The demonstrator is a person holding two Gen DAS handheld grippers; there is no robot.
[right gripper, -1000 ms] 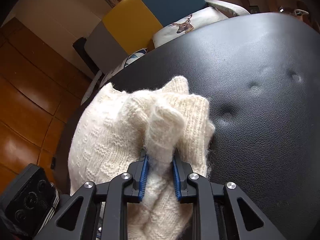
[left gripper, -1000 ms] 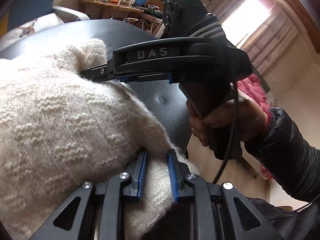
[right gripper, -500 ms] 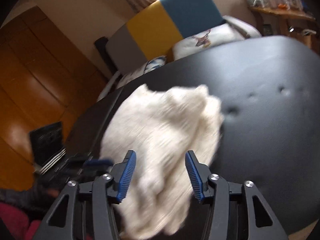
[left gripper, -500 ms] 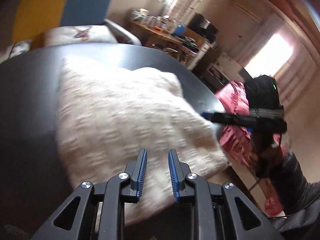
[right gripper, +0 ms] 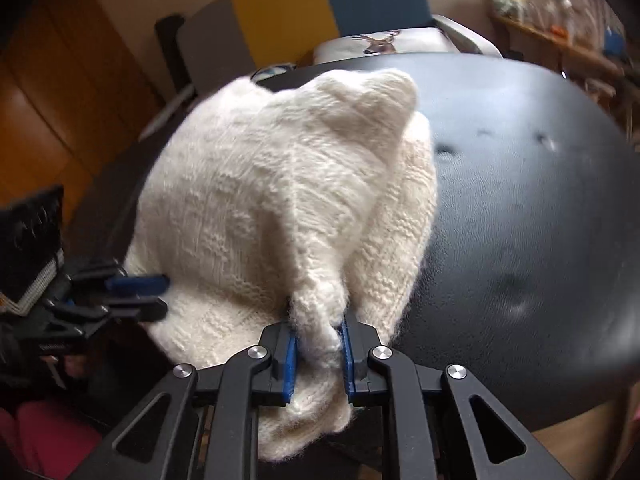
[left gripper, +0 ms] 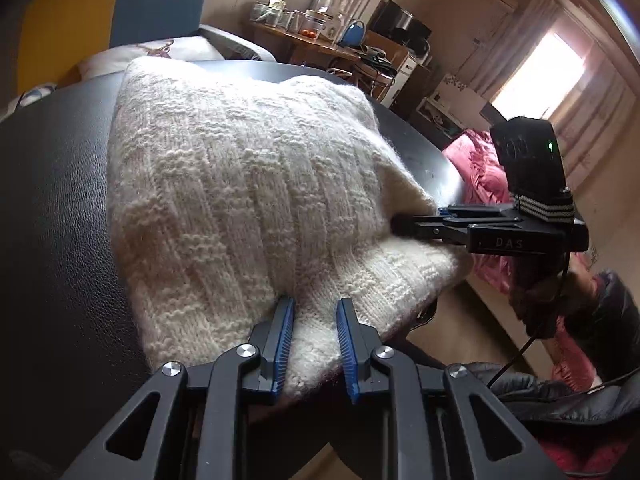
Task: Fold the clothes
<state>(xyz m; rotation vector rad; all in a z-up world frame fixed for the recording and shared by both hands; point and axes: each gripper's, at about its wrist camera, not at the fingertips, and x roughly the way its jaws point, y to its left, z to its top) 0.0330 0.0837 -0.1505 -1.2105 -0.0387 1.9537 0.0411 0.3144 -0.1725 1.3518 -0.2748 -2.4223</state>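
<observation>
The knitted sweater [left gripper: 248, 200] lies bunched on the padded table [right gripper: 520, 220] in front of me, its near edge between my left gripper [left gripper: 314, 332] and my right gripper [right gripper: 318, 340], with a chair [right gripper: 320, 8] behind the table and a cluttered desk [left gripper: 316, 40] beyond it.

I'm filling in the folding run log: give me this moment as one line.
stage: folding | item: white knit sweater on black table | right hand-held gripper: just closed on sweater edge | left hand-held gripper: at near edge, grip unclear
</observation>
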